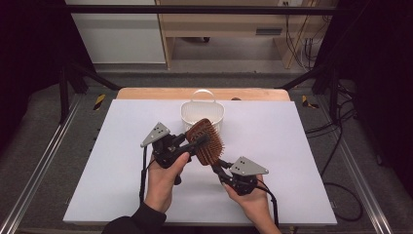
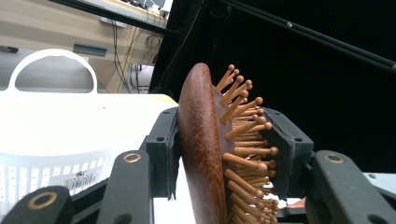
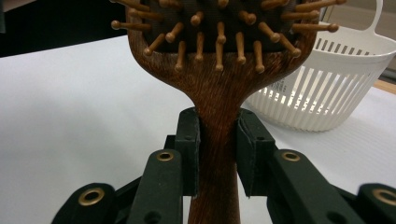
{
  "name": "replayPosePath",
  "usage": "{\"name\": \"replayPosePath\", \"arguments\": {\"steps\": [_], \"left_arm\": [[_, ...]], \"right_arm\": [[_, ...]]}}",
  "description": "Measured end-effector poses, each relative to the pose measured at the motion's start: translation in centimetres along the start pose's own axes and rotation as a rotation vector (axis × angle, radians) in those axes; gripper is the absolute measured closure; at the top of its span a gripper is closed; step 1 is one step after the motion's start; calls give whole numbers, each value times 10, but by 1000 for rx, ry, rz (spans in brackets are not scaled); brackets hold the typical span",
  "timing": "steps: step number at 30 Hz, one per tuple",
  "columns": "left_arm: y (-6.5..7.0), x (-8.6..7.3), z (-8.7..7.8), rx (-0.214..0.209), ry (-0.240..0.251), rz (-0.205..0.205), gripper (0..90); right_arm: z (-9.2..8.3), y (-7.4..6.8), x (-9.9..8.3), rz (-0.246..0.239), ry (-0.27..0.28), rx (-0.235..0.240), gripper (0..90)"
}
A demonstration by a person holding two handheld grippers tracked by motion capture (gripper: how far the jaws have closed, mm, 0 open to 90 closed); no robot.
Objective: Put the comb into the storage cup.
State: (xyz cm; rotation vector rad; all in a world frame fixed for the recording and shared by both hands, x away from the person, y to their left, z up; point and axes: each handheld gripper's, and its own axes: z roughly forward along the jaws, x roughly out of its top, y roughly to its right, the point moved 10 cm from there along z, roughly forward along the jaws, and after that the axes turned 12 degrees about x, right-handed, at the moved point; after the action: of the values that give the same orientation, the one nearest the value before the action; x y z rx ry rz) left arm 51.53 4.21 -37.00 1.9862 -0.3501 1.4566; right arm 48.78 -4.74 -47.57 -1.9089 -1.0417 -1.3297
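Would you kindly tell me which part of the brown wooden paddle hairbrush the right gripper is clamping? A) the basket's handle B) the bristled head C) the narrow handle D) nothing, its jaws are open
C: in the right gripper view, the right gripper has its jaws closed on the narrow handle of the brown wooden paddle hairbrush, below the bristles; the left gripper grips the head.

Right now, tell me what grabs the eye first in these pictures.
The wooden hairbrush, held in the air above the middle of the white table by both grippers at once. The left gripper clamps its head, back against one jaw and bristles against the other; the right gripper clamps its handle. Just behind stands a white slatted basket with a loop handle.
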Motion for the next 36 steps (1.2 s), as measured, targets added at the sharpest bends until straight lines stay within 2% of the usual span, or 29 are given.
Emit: {"name": "replayPosePath", "arguments": {"steps": [6,10,15,18,20,25,31,32,34,36], "left_arm": [[0,1,0,-3,-1,-14,516],[1,0,1,-19,-11,-31,508],[4,-3,3,-40,-26,-75,468],[4,-2,4,-28,-21,-60,472],[6,-3,8,-26,-14,-70,468],[9,-3,10,-26,-34,-57,481],[12,1,6,-16,-25,-48,516],[12,2,6,-15,-21,-45,518],[11,7,4,-9,-4,-46,517],[9,14,3,-2,21,-48,516]], "right_arm": [[1,-1,0,4,3,6,730],[-1,0,1,-3,-2,-9,732],[-3,-1,4,-9,2,-16,733],[-3,0,3,-5,4,-13,733],[-3,0,3,-3,4,-16,732],[-4,4,2,6,2,-24,732],[-2,0,4,20,35,-7,724],[-2,-1,4,25,41,2,707],[-1,1,3,47,39,3,536],[-3,4,-1,70,24,10,494]]}}
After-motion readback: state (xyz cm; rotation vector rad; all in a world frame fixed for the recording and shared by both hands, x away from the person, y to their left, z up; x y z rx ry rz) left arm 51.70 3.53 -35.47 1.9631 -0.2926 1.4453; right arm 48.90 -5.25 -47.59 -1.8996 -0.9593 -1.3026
